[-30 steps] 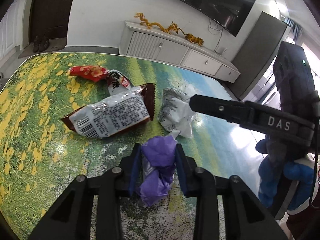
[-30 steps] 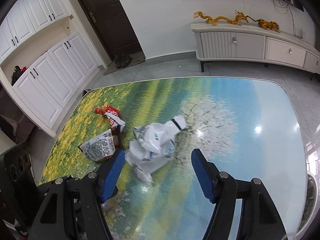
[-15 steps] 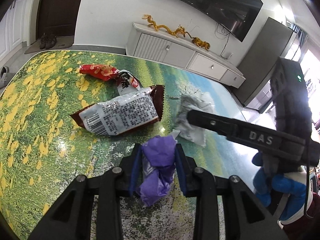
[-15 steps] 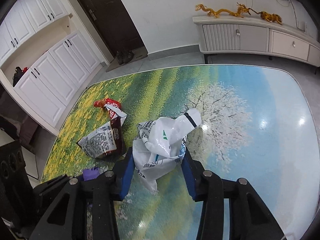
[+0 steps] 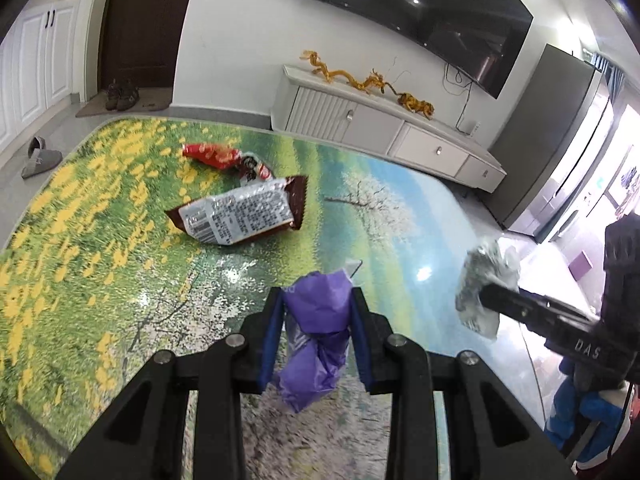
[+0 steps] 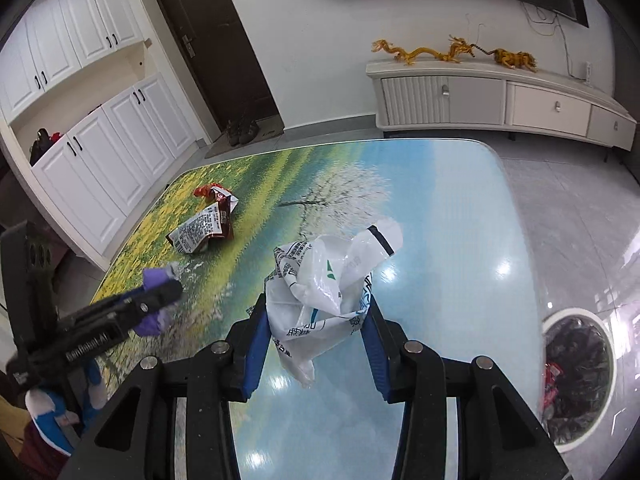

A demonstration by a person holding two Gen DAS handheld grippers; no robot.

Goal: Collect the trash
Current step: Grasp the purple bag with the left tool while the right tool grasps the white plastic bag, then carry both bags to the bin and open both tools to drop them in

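My left gripper (image 5: 316, 300) is shut on a crumpled purple wrapper (image 5: 316, 332) and holds it above the table. It also shows at the left of the right wrist view (image 6: 156, 304). My right gripper (image 6: 316, 312) is shut on a crumpled white plastic bag (image 6: 328, 284), lifted off the table; the bag also shows at the right of the left wrist view (image 5: 482, 284). A brown and silver snack packet (image 5: 240, 216) and a red wrapper (image 5: 216, 156) lie on the table farther back.
The table (image 6: 440, 208) has a glossy landscape print. A round trash bin (image 6: 576, 372) with a dark liner stands on the floor off the table's right edge. A white cabinet (image 5: 380, 128) with gold dragon figures lines the far wall.
My right gripper closed on the white bag, lifted it off the table and carried it to the right. My left gripper keeps its hold on the purple wrapper and has risen.
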